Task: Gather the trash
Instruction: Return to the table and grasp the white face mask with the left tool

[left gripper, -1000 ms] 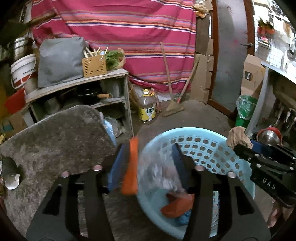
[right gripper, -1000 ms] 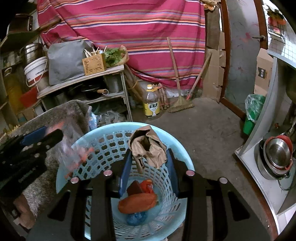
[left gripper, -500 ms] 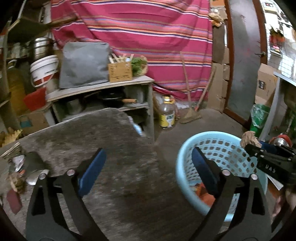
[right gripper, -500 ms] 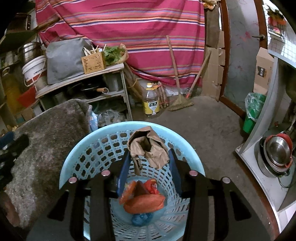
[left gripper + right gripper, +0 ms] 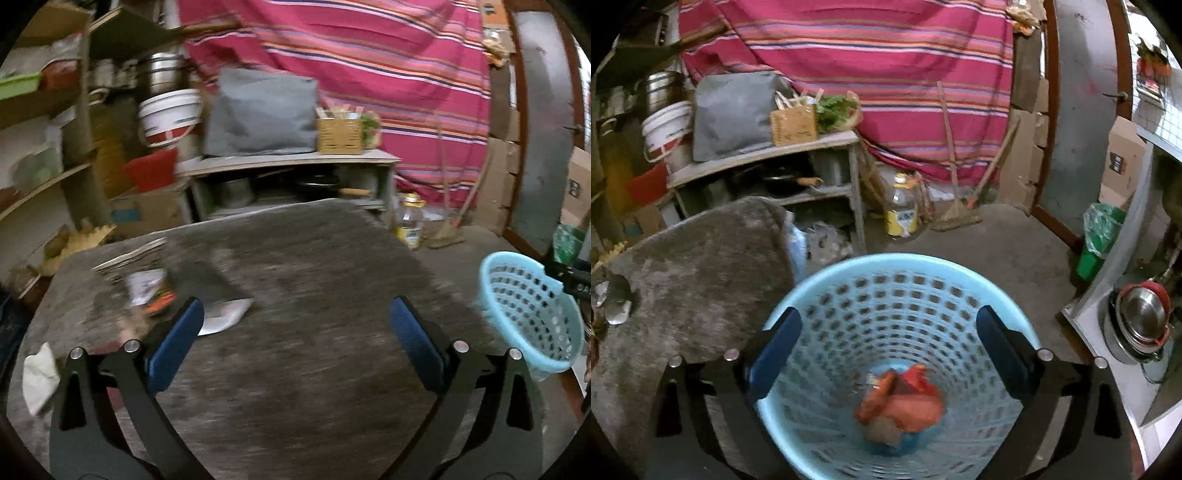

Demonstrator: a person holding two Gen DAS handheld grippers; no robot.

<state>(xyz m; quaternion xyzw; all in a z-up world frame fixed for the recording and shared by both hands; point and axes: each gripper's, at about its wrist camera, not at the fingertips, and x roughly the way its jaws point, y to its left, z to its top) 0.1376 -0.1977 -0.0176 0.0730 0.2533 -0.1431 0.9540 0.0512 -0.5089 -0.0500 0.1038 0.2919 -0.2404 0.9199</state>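
Hovering above the blue basket (image 5: 897,291), the right gripper (image 5: 888,347) has just opened wide and empty; its trash lies below the fingers.

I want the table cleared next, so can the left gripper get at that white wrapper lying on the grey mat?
Probably yes. The left gripper is open and empty, and the white wrapper lies flat on the grey mat beside its left finger, nothing over it.

Perforated plastic basket (image 5: 897,295); rough grey table cloth (image 5: 295,295).
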